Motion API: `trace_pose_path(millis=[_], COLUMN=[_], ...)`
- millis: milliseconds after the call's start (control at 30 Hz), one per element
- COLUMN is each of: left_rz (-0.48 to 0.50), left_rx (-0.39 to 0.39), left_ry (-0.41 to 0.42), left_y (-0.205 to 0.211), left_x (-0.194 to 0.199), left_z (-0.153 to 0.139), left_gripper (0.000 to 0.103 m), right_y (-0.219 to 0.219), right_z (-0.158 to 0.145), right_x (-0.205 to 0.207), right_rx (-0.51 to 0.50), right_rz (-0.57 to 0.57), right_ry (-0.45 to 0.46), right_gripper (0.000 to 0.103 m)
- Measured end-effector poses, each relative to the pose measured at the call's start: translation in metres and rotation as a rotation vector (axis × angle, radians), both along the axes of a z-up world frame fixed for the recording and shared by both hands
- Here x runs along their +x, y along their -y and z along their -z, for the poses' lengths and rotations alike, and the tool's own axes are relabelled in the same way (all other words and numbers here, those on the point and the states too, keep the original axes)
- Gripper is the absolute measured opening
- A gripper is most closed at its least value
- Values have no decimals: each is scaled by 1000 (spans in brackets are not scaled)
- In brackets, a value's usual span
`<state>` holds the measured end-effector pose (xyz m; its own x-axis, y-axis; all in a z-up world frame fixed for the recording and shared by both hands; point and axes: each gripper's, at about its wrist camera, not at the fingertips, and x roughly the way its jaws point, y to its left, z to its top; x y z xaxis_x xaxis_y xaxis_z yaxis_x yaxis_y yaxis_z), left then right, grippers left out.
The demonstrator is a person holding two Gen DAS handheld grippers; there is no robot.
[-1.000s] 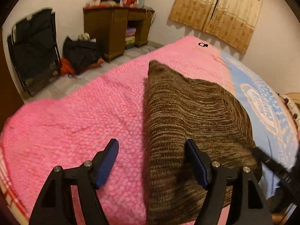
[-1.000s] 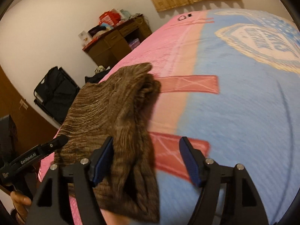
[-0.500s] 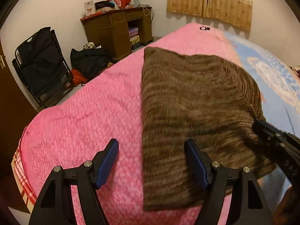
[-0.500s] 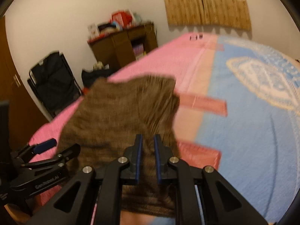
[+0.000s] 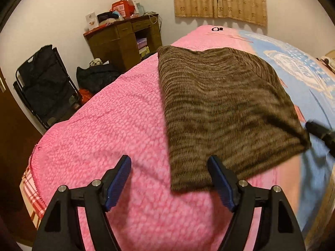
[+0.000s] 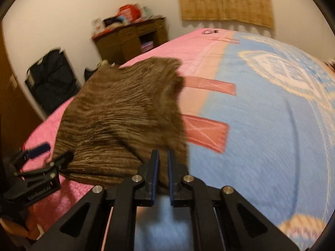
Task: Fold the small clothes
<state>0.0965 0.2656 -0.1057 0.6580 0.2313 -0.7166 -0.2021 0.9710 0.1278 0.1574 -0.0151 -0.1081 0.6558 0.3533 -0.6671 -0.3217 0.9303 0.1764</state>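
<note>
Blue-padded jaws of my right gripper [image 6: 161, 167] sit at six o'clock in its own view, narrow and easing apart, with the near corner of the brown knitted garment [image 6: 125, 117] pinched between them and lifted a little off the bed. My left gripper [image 5: 169, 179] stands wide and is spreading further; in its view the garment's near left corner lies between the two fingers, close against the right-hand pad, and I cannot tell whether that pad touches it, while nothing is gripped. Beyond the fingers the garment [image 5: 222, 108] lies spread toward twelve o'clock, on the pink blanket [image 5: 108, 138] and reaching the blue patterned cover [image 6: 272, 125] to its right at three o'clock. At ten o'clock in the left view, past the bed's edge, a black folding chair [image 5: 46, 83] leans by the wall. Farther off, toward eleven, stands a wooden desk [image 5: 123, 39] heaped with boxes, and at one o'clock a tan curtain [image 5: 219, 0] hangs on the far wall.
</note>
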Motion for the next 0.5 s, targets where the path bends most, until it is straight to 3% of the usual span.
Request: trace_pose_path(millis=[67, 167, 333, 400, 500], left_rz=[10, 7, 12, 9, 1], left_rx=[20, 23, 42, 45, 42], left_ry=[8, 14, 8, 7, 3], left_y=[2, 4, 12, 13, 14], left_x=[-7, -10, -14, -16, -18], left_z=[0, -4, -6, -5, -5], left_gripper=[78, 78, 78, 78, 78], right_y=[10, 4, -40, -52, -59], right_z=[-8, -16, -2, 11, 14], right_x=[-15, -21, -8, -2, -8], right_rx=[25, 60, 54, 45, 12], right_rz=[43, -8, -139, -154, -174], right_ry=[39, 63, -10, -61, -48], right_gripper=[21, 21, 22, 26, 34])
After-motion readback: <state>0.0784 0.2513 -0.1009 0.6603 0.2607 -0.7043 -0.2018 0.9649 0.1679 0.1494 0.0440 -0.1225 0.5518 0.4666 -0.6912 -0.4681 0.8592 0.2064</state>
